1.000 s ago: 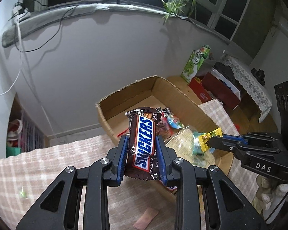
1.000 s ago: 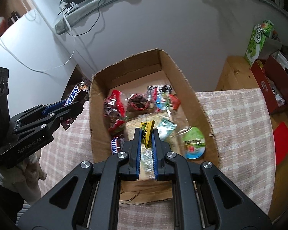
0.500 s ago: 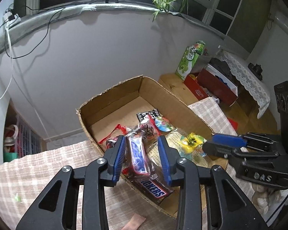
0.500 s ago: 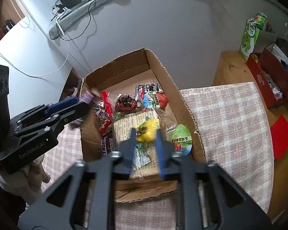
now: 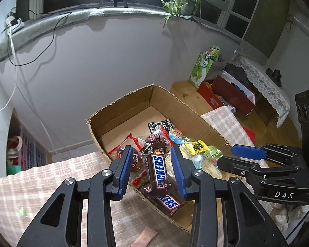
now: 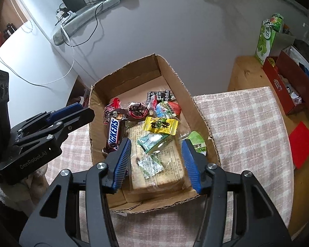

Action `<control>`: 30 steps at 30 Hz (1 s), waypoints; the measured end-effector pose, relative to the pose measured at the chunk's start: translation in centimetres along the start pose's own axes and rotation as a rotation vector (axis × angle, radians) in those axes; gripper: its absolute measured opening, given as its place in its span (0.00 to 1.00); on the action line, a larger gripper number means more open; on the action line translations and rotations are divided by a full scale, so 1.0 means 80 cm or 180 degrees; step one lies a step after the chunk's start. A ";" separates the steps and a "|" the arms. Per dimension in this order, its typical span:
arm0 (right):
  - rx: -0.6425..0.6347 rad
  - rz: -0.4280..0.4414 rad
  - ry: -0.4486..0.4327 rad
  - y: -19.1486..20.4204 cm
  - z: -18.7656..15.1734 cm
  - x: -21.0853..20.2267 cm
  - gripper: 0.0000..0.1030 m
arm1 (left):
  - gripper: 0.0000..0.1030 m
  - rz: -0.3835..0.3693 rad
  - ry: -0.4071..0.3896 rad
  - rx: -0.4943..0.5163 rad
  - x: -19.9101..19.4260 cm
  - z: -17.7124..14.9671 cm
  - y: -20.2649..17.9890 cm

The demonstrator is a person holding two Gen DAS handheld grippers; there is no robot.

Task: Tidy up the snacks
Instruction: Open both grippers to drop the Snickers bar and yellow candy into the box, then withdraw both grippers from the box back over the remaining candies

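Cardboard box [image 6: 197, 111] sits on the checked cloth [image 6: 247, 127] covering the bench, open at the top, and I find the snacks lying inside it. From the left wrist view, my left gripper [image 5: 152, 170] hangs over the near wall of the box with its blue fingers [image 5: 124, 170] spread apart and nothing between them in contact; a Snickers bar [image 5: 159, 171] lies below in the gap, resting on other wrappers, and a second Snickers [image 5: 168, 201] lies against the near wall beneath it. From the right wrist view, my right gripper [image 6: 158, 162] is likewise over the box, fingers wide apart and gripping nothing. Under it I see a clear bag of pale printed biscuits [image 6: 166, 164], with a small green sachet [image 6: 152, 140] on top. A yellow candy packet [image 6: 161, 125] lies just beyond, a green-lidded jelly cup [image 6: 197, 144] rests against the right wall, and a black patterned sachet [image 6: 159, 95] lies farthest in. A pink wrapper [image 5: 144, 237] lies on the cloth outside the box, near the left gripper. A red box [image 6: 290, 84] stands well apart on the wooden surface to the right.
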State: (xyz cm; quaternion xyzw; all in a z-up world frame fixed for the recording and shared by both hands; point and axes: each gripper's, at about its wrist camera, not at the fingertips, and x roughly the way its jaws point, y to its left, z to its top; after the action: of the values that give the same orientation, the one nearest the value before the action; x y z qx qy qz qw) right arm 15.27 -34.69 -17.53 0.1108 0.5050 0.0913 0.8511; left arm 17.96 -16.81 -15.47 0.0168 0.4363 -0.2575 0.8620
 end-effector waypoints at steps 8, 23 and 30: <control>0.0017 0.0084 0.0012 0.019 -0.014 -0.010 0.52 | 0.35 0.0048 -0.0064 -0.0038 -0.017 -0.008 0.013; -0.0187 0.0565 0.0521 0.137 -0.120 0.006 0.52 | 0.35 0.0335 -0.0065 -0.0394 -0.072 -0.076 0.125; 0.0056 0.0436 0.0625 0.146 -0.145 0.052 0.52 | 0.35 0.0451 0.0008 -0.0684 -0.089 -0.131 0.189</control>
State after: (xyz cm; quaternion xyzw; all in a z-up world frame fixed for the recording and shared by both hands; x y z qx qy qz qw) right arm 6.56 -21.26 -23.14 0.1432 0.5780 0.1552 0.7883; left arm 13.69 2.02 -19.50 -0.0445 0.4602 -0.1477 0.8743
